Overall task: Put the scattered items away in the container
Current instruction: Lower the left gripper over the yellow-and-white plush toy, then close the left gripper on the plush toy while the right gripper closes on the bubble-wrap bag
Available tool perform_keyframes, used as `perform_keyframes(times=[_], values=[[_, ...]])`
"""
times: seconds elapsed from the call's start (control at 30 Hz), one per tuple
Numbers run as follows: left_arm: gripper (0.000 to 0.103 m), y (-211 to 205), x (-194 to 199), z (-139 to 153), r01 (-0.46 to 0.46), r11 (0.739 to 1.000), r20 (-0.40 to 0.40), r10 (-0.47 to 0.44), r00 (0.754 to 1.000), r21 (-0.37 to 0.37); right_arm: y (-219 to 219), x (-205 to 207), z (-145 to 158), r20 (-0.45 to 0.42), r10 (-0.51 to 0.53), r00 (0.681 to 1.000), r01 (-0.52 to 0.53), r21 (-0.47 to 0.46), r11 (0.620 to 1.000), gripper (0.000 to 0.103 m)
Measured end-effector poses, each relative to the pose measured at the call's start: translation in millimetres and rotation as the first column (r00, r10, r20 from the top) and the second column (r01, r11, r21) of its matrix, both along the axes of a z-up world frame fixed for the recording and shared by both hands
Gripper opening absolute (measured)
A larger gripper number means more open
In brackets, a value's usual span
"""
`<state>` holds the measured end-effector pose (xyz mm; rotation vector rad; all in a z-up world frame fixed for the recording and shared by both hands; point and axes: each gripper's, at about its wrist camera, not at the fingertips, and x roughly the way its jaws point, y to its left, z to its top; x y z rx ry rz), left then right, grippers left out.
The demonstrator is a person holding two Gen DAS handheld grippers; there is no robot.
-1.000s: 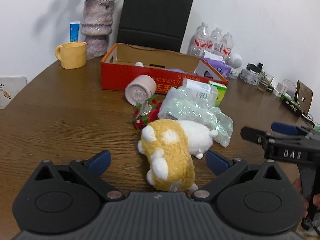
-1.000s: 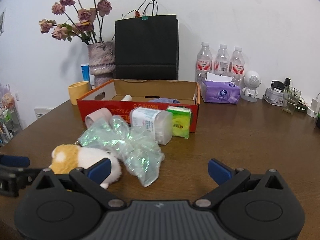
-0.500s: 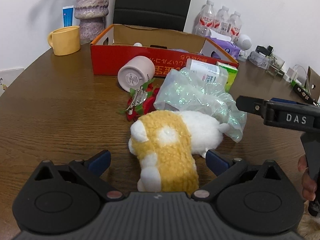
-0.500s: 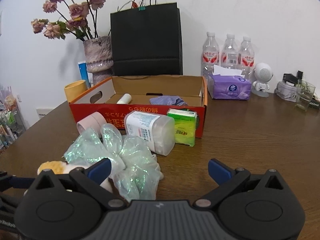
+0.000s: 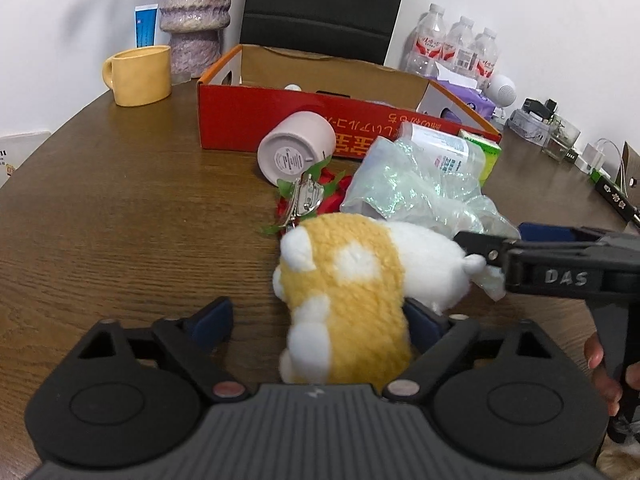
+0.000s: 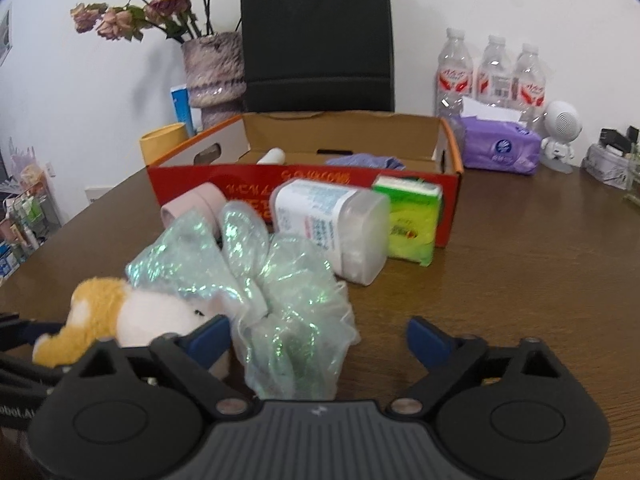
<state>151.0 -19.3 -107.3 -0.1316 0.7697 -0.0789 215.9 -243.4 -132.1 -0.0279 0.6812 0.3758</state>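
Left wrist: left gripper spread wide around plush toy lying on counter, short of red box; could snag iridescent bag. Right wrist: right gripper wide, holding nothing, at bag's edge; might collide with left

the left gripper sits low with its blue-tipped fingers spread wide, the right gripper likewise gapes wide, reaching across sideways in the left wrist view with a hand gripping its handle.
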Motion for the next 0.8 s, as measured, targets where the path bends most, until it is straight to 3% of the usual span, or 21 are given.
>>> perform_keyframes(times=[0.03, 0.1, 0.17, 0.2, 0.27, 0.43, 0.8], values=[[0.083, 1, 0, 0, 0.002, 1.000, 0.005, -0.002, 1.000, -0.001, 1, 1, -2, -0.008, 0.004, 1.000, -0.004, 0.001, 1.000, 0.085], [0.079, 1, -1, 0, 0.009, 1.000, 0.015, -0.009, 1.000, 0.002, 3, 3, -7, -0.019, 0.010, 1.000, -0.010, 0.003, 1.000, 0.070], [0.070, 0, -2, 0, 0.016, 1.000, 0.025, -0.017, 1.000, 0.004, 3, 2, -8, -0.012, 0.011, 1.000, -0.011, 0.001, 1.000, 0.047], [0.061, 0, -3, 0, 0.020, 1.000, 0.030, -0.020, 0.999, 0.004, 4, 1, -9, -0.008, 0.012, 1.000, -0.012, 0.001, 1.000, 0.041], [0.057, 0, -3, 0, 0.021, 1.000, 0.035, -0.021, 0.999, -0.003, 3, -2, -9, 0.004, 0.015, 1.000, -0.015, 0.007, 1.000, 0.013], [0.049, 1, -6, 1, 0.029, 0.999, 0.047, -0.028, 0.999, -0.026, 2, -13, -6, 0.049, 0.010, 0.999, -0.011, 0.011, 1.000, 0.008], [0.048, -4, -24, 13, 0.054, 0.998, 0.093, -0.053, 0.994, -0.008, 0, -36, 6, 0.099, -0.022, 0.995, 0.020, 0.017, 1.000, 0.007]])
